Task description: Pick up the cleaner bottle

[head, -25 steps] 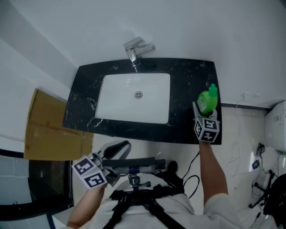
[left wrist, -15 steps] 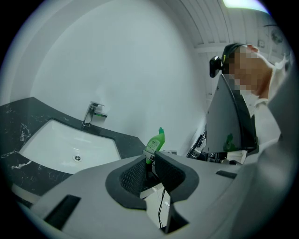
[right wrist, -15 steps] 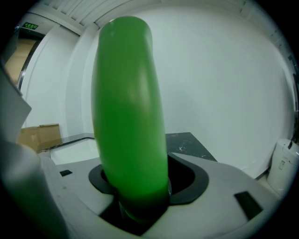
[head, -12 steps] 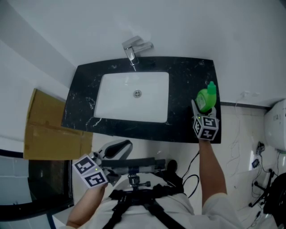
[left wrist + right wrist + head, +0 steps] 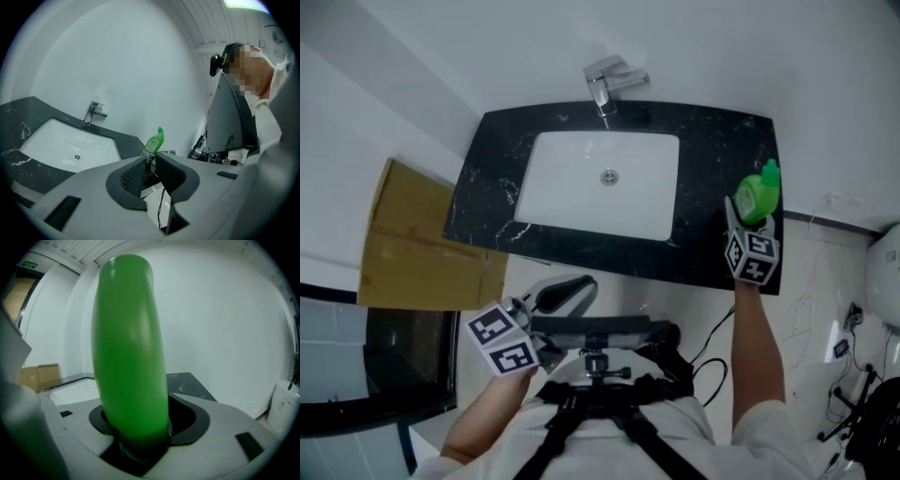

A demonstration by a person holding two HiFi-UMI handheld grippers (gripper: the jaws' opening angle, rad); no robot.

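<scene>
Our right hand-held gripper [image 5: 746,225] has its jaws closed against the green cleaner bottle [image 5: 759,195]; in the right gripper view the bottle [image 5: 129,348] fills the space between the dark pads, which press against its body on both sides low down. The bottle stands upright at the right end of the black surface [image 5: 712,159], well to the right of the white sink [image 5: 605,192]. We cannot tell whether its base is touching the surface or is just off it.

Our left hand-held gripper [image 5: 570,294] hangs low in front of the surface, near our body, with its jaws a little apart and nothing between them.

We judge that the grasp is made and the lift is the step in hand. The next move calls for a straight upward pull with firm pressure, since the bottle is smooth and rounded and could slip or tilt between the pads.
</scene>
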